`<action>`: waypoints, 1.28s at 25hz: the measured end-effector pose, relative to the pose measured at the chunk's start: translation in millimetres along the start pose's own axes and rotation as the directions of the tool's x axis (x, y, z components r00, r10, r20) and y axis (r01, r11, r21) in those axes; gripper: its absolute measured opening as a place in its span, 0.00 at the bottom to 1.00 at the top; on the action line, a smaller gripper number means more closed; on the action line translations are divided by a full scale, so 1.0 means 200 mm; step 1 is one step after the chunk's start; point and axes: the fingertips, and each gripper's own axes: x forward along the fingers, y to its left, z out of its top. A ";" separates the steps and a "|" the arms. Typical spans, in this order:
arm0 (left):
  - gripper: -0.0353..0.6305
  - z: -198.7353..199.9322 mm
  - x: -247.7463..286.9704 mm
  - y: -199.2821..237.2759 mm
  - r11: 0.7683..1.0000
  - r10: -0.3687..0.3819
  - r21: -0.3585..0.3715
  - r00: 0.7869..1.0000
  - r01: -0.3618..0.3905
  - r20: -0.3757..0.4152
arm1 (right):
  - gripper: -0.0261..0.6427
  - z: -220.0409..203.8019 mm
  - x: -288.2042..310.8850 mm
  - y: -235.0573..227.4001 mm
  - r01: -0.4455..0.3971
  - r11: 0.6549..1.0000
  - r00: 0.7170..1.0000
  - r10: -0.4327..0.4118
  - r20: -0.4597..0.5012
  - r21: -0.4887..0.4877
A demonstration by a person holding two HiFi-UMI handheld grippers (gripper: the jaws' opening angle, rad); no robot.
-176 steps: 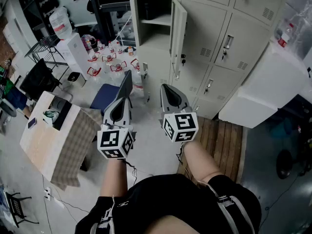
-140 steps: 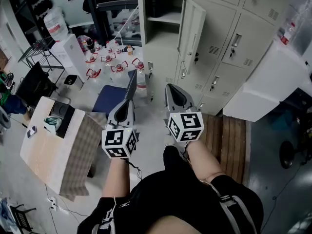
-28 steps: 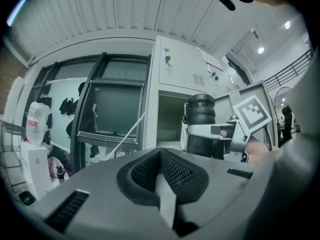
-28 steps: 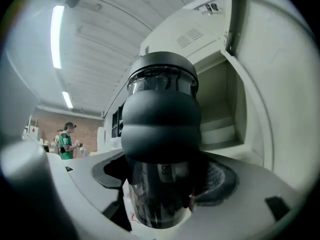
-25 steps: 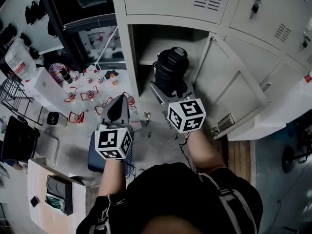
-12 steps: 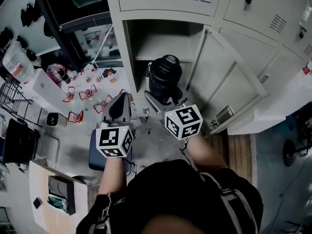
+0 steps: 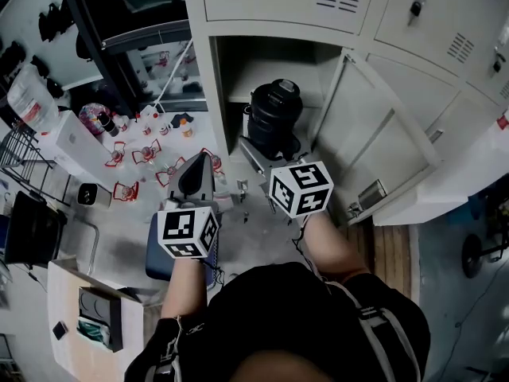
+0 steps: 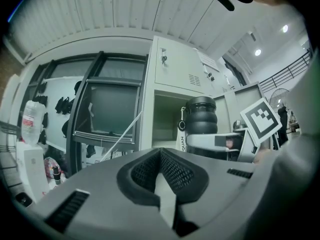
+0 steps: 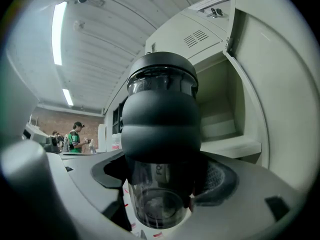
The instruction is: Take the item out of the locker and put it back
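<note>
A black bottle (image 7: 273, 118) with a clear lower body is upright in front of the open locker compartment (image 7: 238, 62). My right gripper (image 7: 266, 148) is shut on its lower part. In the right gripper view the bottle (image 9: 161, 124) fills the middle, and the gripper (image 9: 160, 184) clamps the clear base between its pads. My left gripper (image 7: 199, 164) hangs lower left of the locker, shut and holding nothing. From the left gripper view, the shut gripper (image 8: 161, 156) points at the locker, with the bottle (image 8: 200, 119) to its right.
The locker door (image 7: 382, 150) swings open to the right of the compartment. Closed lockers (image 7: 334, 2) sit above and to the right. Several small bottles (image 7: 147, 153) and a blue chair (image 7: 159, 249) stand on the floor at left. A dark frame (image 7: 111, 46) stands left of the locker.
Seconds ago both grippers were away from the locker with nothing in them. Now the right one holds the black bottle at the compartment mouth, and it has shifted slightly back up toward the locker.
</note>
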 end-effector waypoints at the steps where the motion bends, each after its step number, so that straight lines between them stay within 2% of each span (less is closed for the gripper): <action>1: 0.07 0.00 0.00 0.01 1.000 0.002 -0.001 1.000 -0.002 0.001 | 0.64 0.02 0.02 -0.01 -0.001 1.000 1.000 0.001 0.003 0.030; 5: 0.07 0.01 0.01 0.04 1.000 0.009 -0.005 1.000 -0.009 0.005 | 0.64 0.11 0.11 -0.05 -0.055 0.975 0.998 0.054 0.011 0.215; 7: 0.07 0.01 0.01 0.05 1.000 0.011 -0.004 1.000 -0.011 0.007 | 0.64 0.15 0.17 -0.08 -0.093 0.945 0.995 0.095 0.009 0.315; 10: 0.07 0.01 0.01 0.09 1.000 0.021 -0.002 1.000 -0.021 0.007 | 0.64 0.22 0.26 -0.14 -0.134 0.878 0.990 0.139 0.023 0.459; 13: 0.07 0.01 0.00 0.13 0.999 0.035 -0.005 0.999 -0.035 0.009 | 0.64 0.29 0.35 -0.20 -0.149 0.846 0.988 0.153 0.034 0.512; 16: 0.07 0.02 0.00 0.17 0.999 0.045 -0.005 0.999 -0.045 0.013 | 0.64 0.34 0.44 -0.27 -0.121 0.853 0.992 0.120 0.036 0.507; 23: 0.07 0.04 0.03 0.25 0.998 0.064 -0.003 0.998 -0.064 0.018 | 0.64 0.39 0.65 -0.40 -0.003 0.903 1.000 0.004 -0.002 0.429; 28: 0.07 0.03 0.05 0.28 0.997 0.072 -0.004 0.997 -0.072 0.013 | 0.63 0.39 0.76 -0.48 0.106 0.949 0.994 -0.098 -0.043 0.296; 32: 0.07 0.01 0.07 0.29 0.998 0.063 -0.009 0.998 -0.063 0.001 | 0.63 0.37 0.83 -0.56 0.228 0.964 0.973 -0.219 -0.079 0.136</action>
